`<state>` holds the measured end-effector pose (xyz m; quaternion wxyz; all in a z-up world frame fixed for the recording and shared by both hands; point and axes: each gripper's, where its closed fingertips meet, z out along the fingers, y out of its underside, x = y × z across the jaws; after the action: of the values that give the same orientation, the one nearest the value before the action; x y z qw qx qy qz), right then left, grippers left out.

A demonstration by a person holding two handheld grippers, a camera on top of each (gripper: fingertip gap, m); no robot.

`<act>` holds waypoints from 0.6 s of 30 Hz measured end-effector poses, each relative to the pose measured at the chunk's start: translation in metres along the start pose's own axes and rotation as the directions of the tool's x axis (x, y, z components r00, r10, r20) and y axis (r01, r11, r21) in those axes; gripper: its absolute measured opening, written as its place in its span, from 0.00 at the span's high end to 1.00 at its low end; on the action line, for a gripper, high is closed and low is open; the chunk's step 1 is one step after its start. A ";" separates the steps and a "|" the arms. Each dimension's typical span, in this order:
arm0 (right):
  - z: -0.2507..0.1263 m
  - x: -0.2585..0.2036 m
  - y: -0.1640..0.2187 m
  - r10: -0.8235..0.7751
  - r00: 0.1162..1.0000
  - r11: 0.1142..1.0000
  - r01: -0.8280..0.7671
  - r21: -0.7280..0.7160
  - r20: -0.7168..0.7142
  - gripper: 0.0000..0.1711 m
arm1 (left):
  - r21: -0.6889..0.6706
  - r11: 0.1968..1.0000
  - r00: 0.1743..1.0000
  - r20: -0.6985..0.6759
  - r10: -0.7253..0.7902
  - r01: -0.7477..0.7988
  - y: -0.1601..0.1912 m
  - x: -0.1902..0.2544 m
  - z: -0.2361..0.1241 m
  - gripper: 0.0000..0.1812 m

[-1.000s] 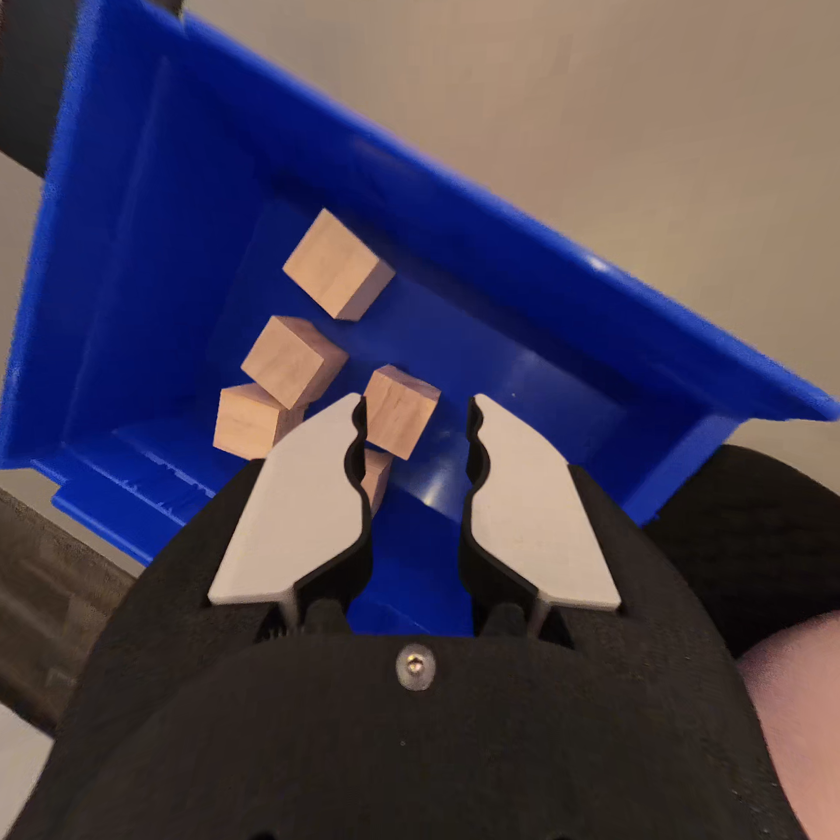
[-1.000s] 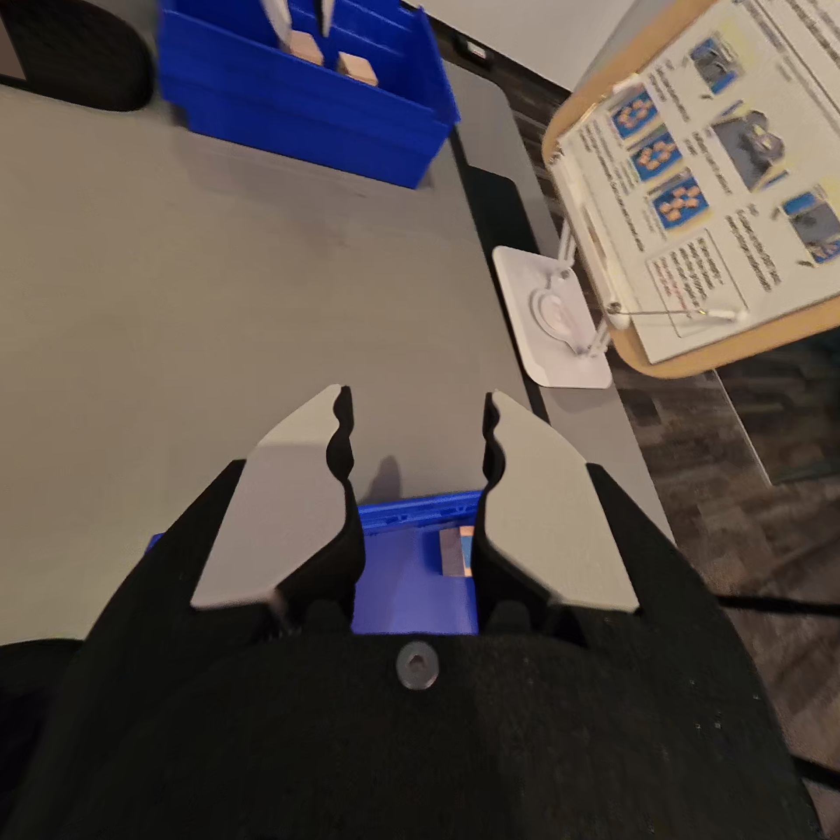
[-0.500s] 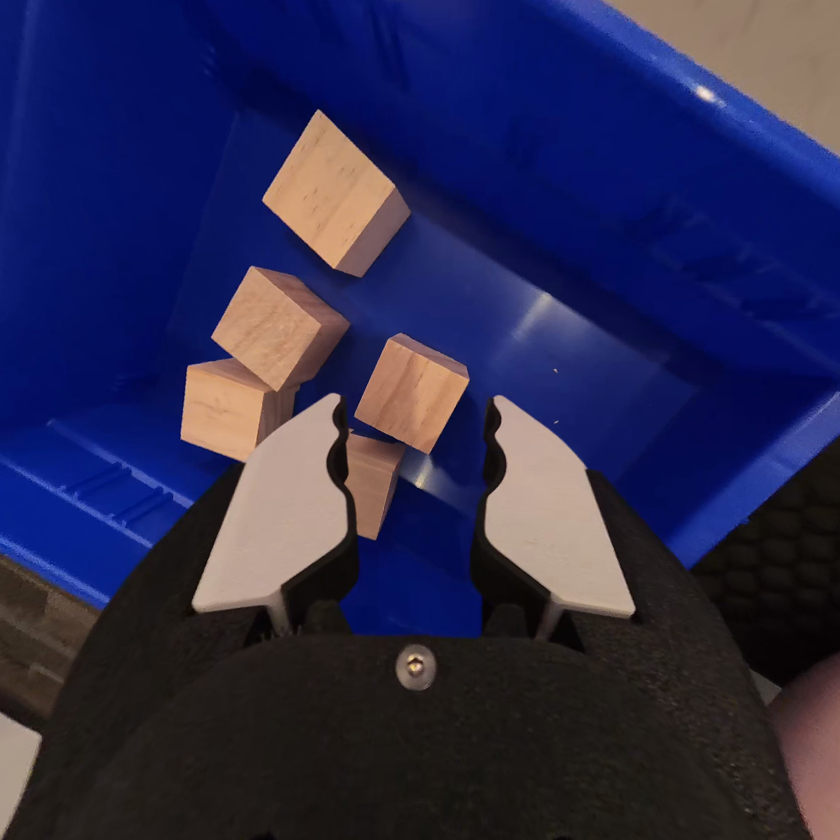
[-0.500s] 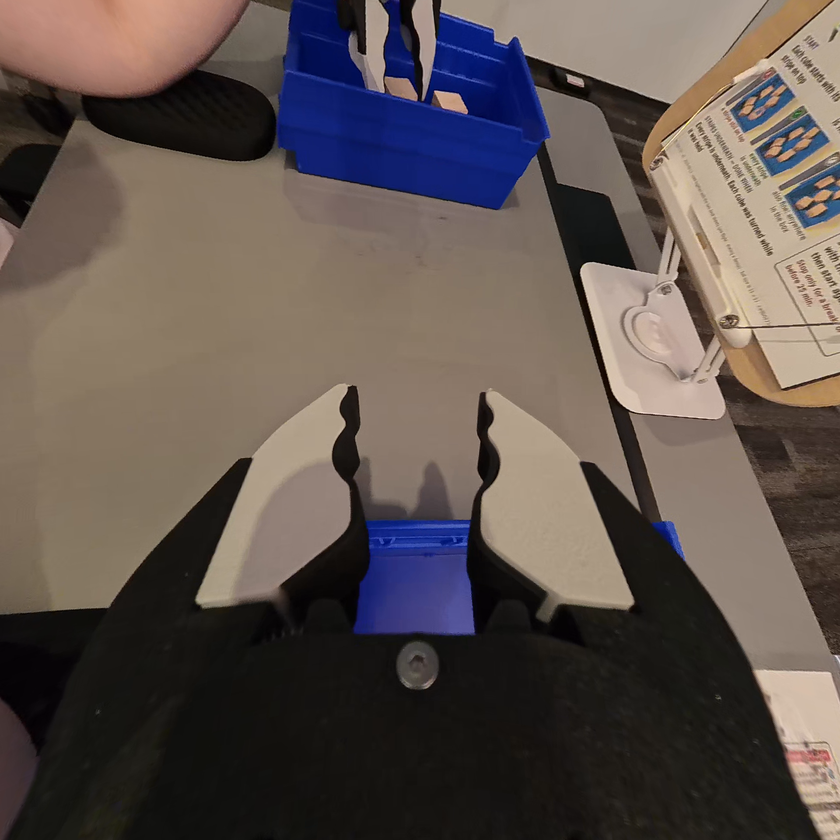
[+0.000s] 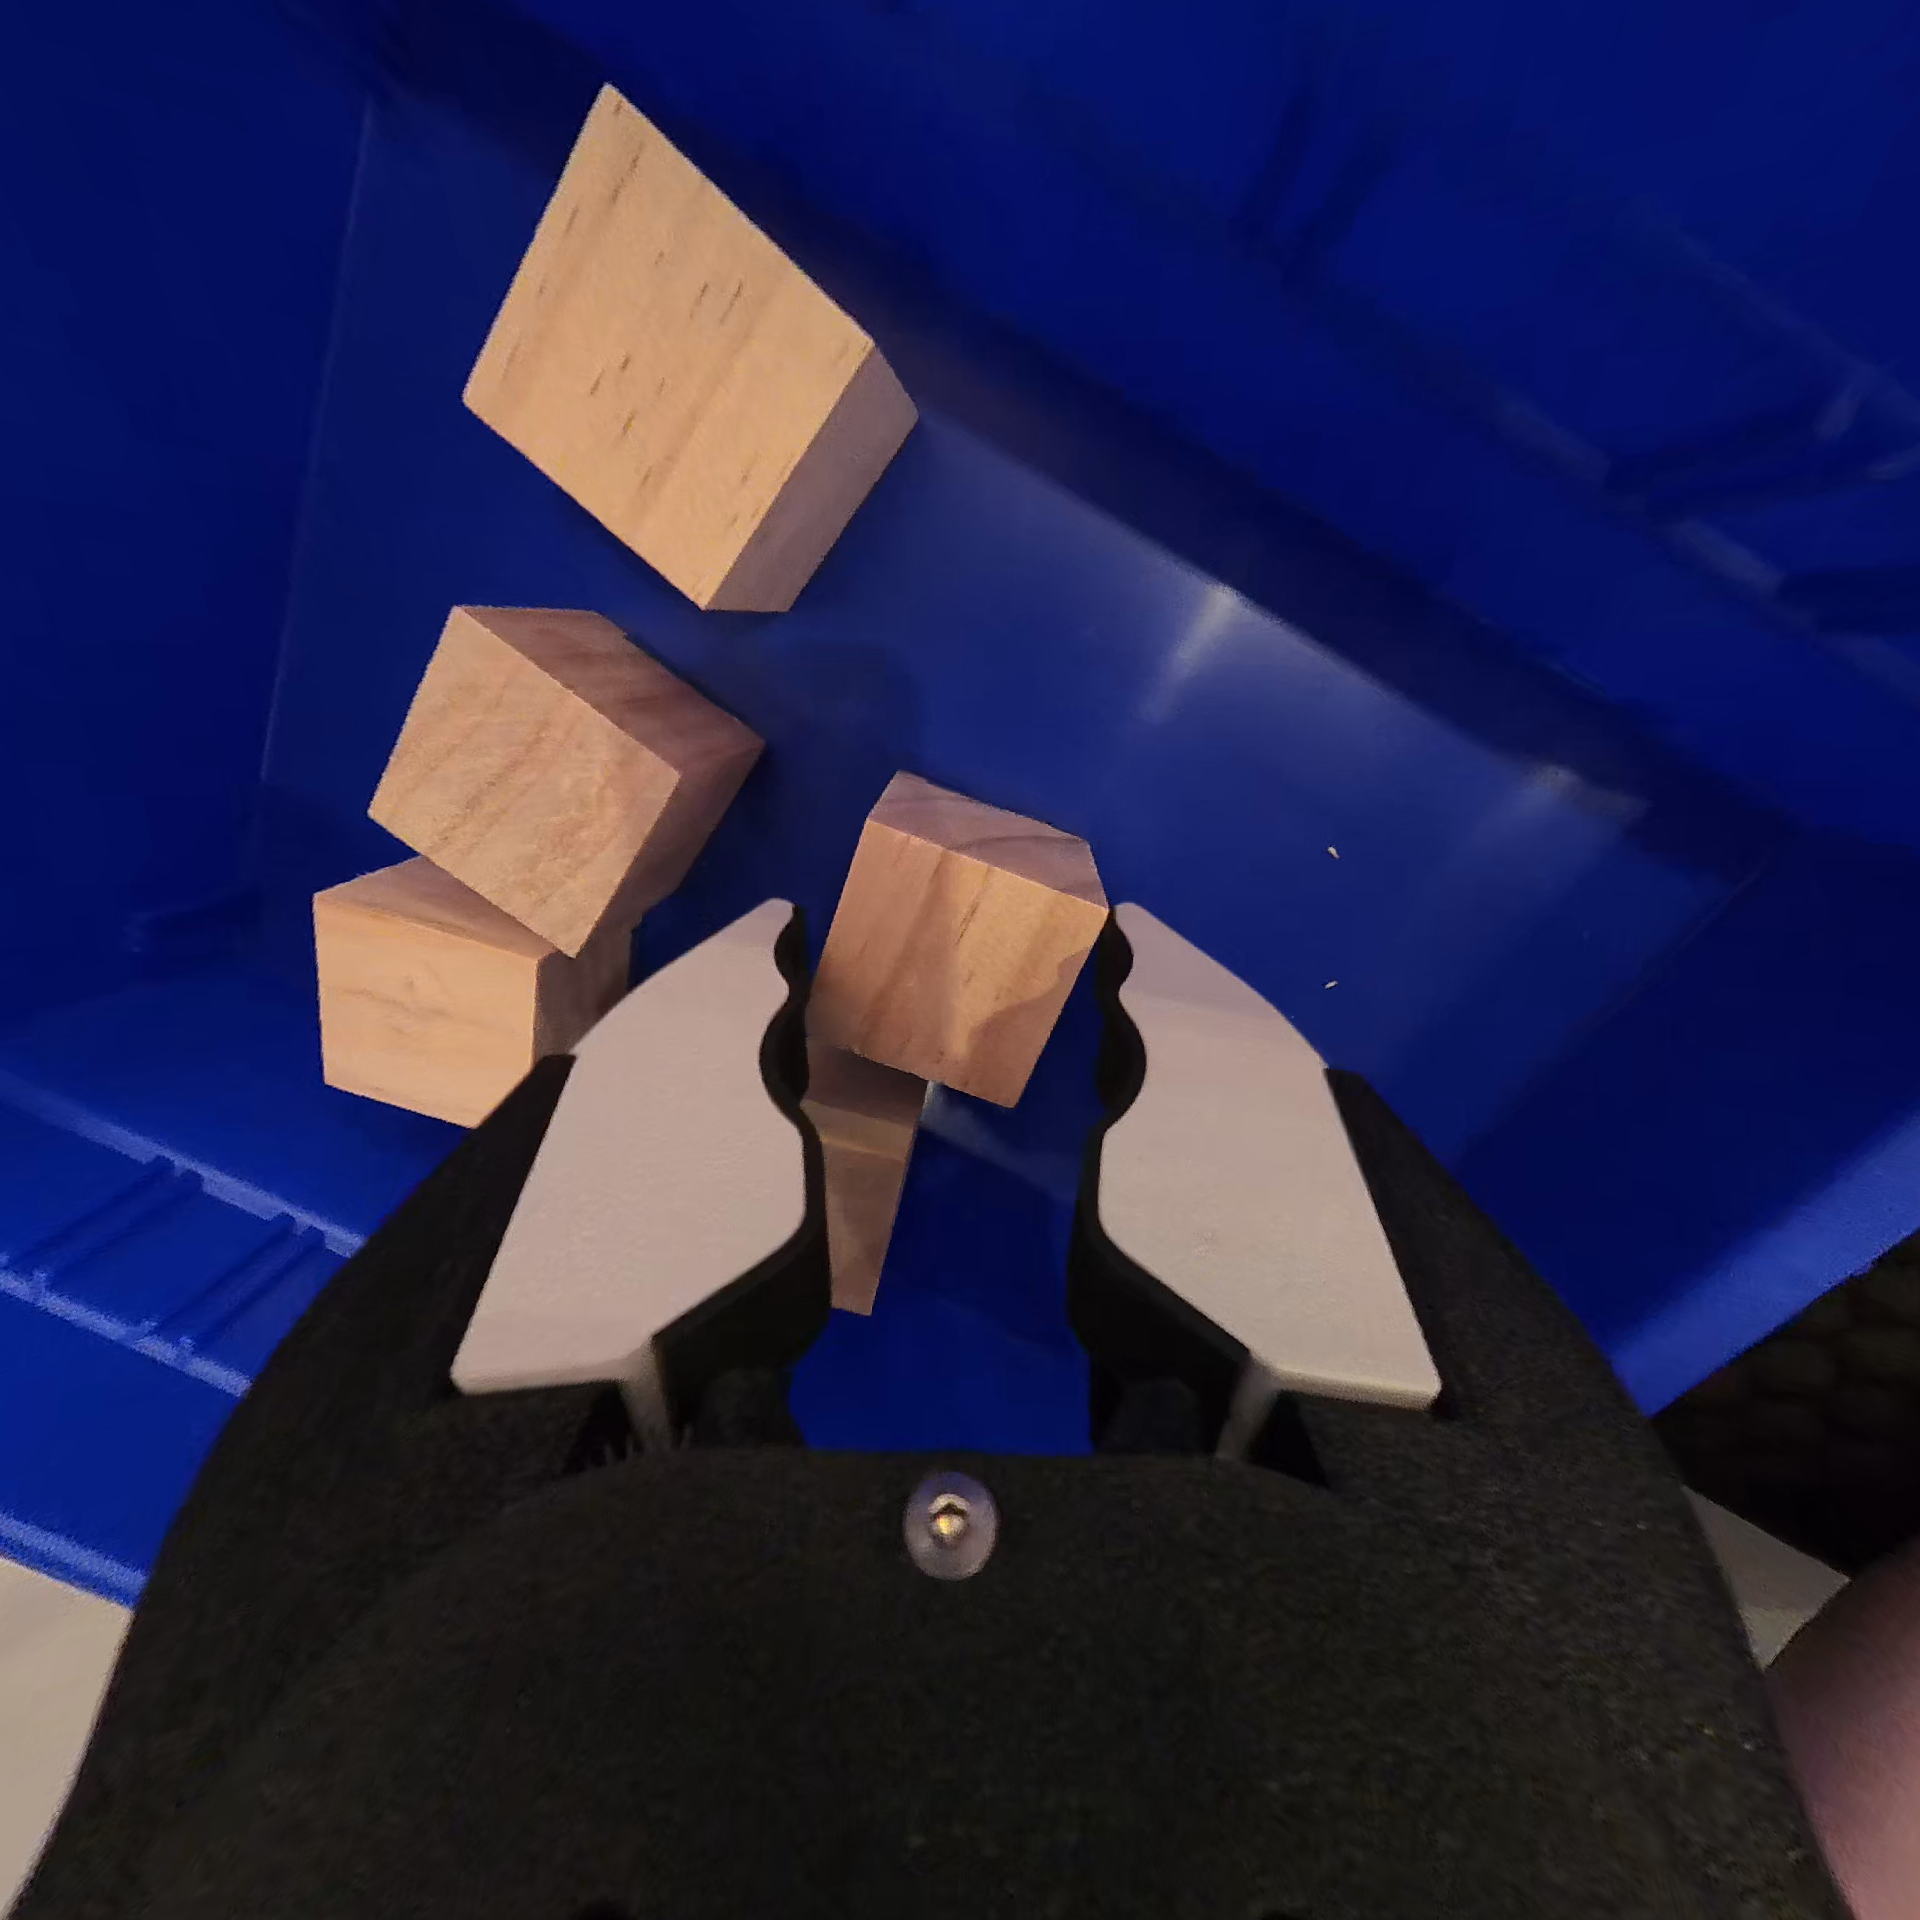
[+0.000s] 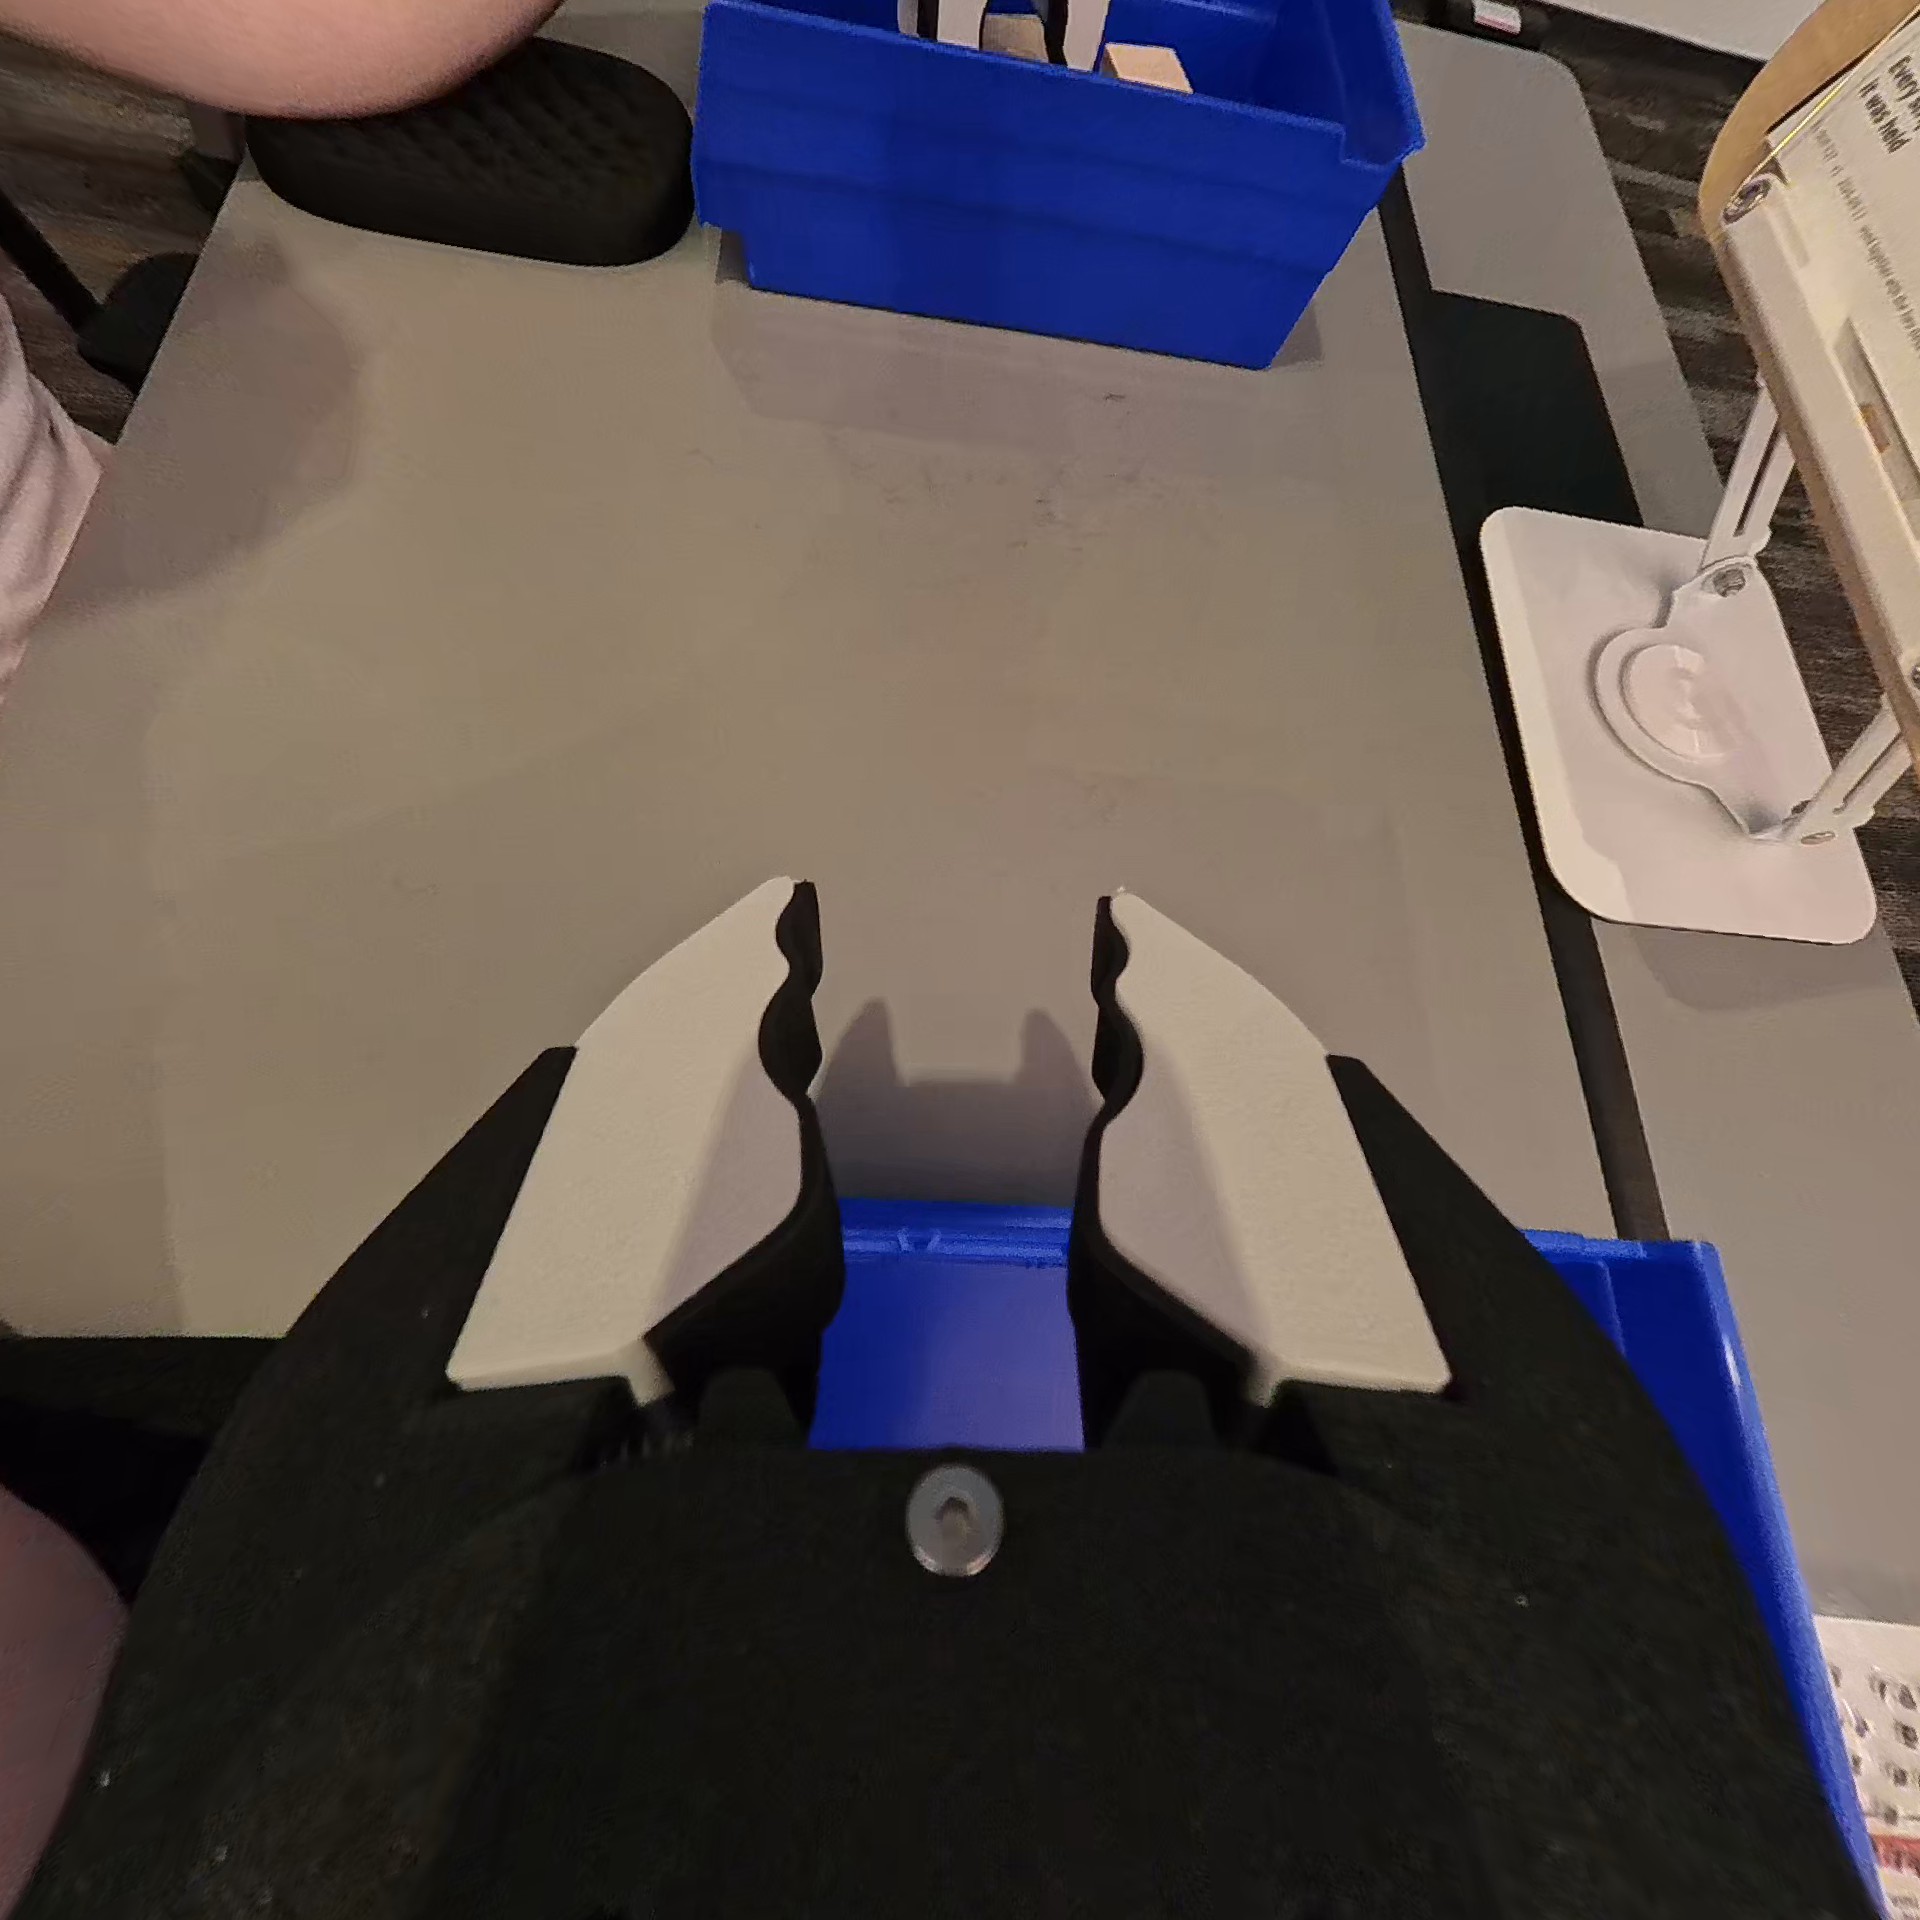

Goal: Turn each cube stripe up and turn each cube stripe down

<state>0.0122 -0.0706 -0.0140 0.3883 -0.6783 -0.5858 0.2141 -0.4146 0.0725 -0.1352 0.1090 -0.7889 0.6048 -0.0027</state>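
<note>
Left hand-held gripper (image 5: 951, 935), lower centre of its view: jaws wide, flanking one wooden cube (image 5: 951, 940) without clear contact; a second cube (image 5: 862, 1174) lies partly hidden behind the left finger. Three more cubes (image 5: 566, 758) sit upper left in the blue bin (image 5: 1455, 520). Right hand-held gripper (image 6: 956, 904): jaws wide, empty, above a near blue bin (image 6: 951, 1340) on the grey counter (image 6: 623, 623); white stand (image 6: 1662, 727) at right; black pad (image 6: 468, 151) upper left.
</note>
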 end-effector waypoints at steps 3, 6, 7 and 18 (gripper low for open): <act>0.003 0.000 0.000 0.000 1.000 1.000 0.000 0.001 0.009 0.71 | -0.049 0.998 0.999 0.029 -0.041 0.042 0.007 -0.006 -0.003 0.71; 0.005 -0.002 -0.001 -0.006 1.000 1.000 0.006 -0.002 0.022 0.72 | -0.016 0.997 0.993 0.090 -0.080 0.081 0.004 -0.018 -0.014 0.72; 0.006 -0.002 -0.001 -0.009 1.000 1.000 0.009 -0.002 0.024 0.72 | 0.023 0.996 0.991 0.097 -0.092 0.090 -0.001 -0.019 -0.020 0.72; 0.035 0.010 -0.075 -0.158 0.975 0.972 0.182 0.151 -0.157 0.71 | 0.652 0.746 0.988 -0.145 -0.056 0.138 -0.122 0.021 -0.130 0.72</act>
<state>-0.0588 -0.0505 0.0248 0.5012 -0.6049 -0.5927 0.1779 -0.3102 0.0605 0.0103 0.3446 -0.7285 0.5283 -0.2672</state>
